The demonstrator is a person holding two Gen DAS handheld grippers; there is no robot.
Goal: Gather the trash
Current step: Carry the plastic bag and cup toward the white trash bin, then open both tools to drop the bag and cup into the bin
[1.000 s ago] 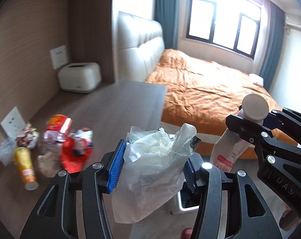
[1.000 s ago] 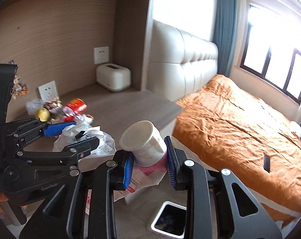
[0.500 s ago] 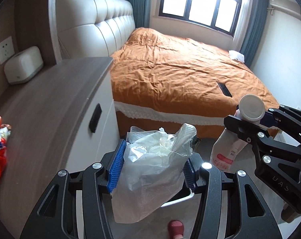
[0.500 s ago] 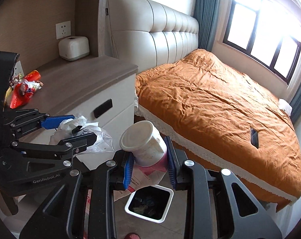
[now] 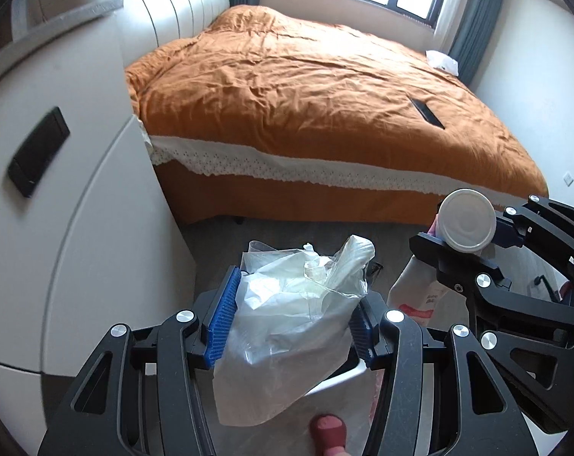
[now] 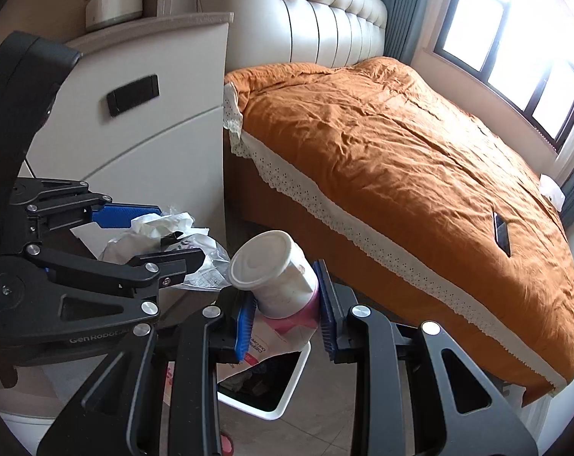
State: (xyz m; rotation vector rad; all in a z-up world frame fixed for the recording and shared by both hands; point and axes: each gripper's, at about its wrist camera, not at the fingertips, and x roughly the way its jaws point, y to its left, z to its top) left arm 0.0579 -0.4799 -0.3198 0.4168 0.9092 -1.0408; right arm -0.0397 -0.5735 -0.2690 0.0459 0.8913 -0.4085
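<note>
L gripper [image 5: 290, 319] clamps crumpled plastic bag [image 5: 287, 326]; R gripper [image 6: 287, 315] clamps white cup [image 6: 271, 277], both above white bin [image 6: 275, 391] near bed [image 6: 400, 159].

Crinkly clear plastic bag [image 5: 287, 326], glossy; smooth white cup [image 6: 275, 277] with matt lid; ribbed blue pads [image 5: 222, 319] on matt black tools; creased orange cloth bed [image 6: 400, 159].

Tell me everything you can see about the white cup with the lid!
The white lidded paper cup is round, with a flat white lid and a scuffed, stained wall. It lies tilted, lid toward the camera, clamped between the blue-padded jaws of the right gripper. A crumpled pink-and-white wrapper is squeezed in with it, hanging over the white-rimmed trash bin below.
</note>
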